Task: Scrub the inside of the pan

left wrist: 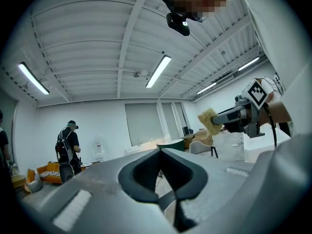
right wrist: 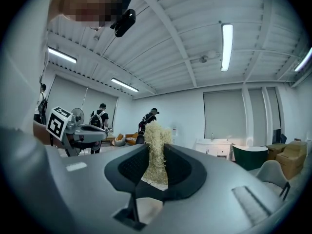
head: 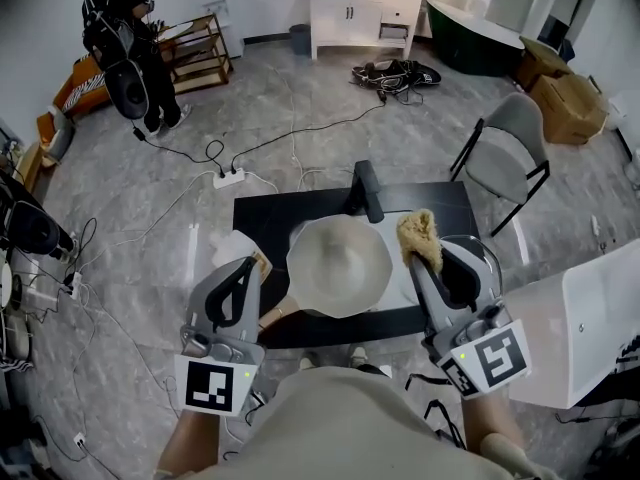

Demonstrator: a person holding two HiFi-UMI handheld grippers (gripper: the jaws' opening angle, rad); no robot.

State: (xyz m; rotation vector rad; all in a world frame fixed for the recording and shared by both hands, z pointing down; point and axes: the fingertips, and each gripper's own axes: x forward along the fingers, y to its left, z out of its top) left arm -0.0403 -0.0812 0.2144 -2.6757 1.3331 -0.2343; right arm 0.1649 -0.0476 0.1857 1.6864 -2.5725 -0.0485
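A pale round pan (head: 340,266) sits on the black table (head: 270,218), its wooden handle (head: 276,312) pointing to the near left. My right gripper (head: 424,260) is shut on a yellow fibrous scrubber (head: 419,234), held up over the pan's right rim. In the right gripper view the scrubber (right wrist: 156,135) stands upright between the pads of that gripper (right wrist: 155,156). My left gripper (head: 256,262) hovers at the pan's left side, shut, and the left gripper view shows nothing between its jaws (left wrist: 161,153). Both grippers tilt upward towards the room.
A black block (head: 368,190) lies on the table behind the pan. A grey chair (head: 507,156) stands to the right, with cables and a power strip (head: 228,178) on the floor behind. A person (head: 128,38) stands at the far left by a wooden rack.
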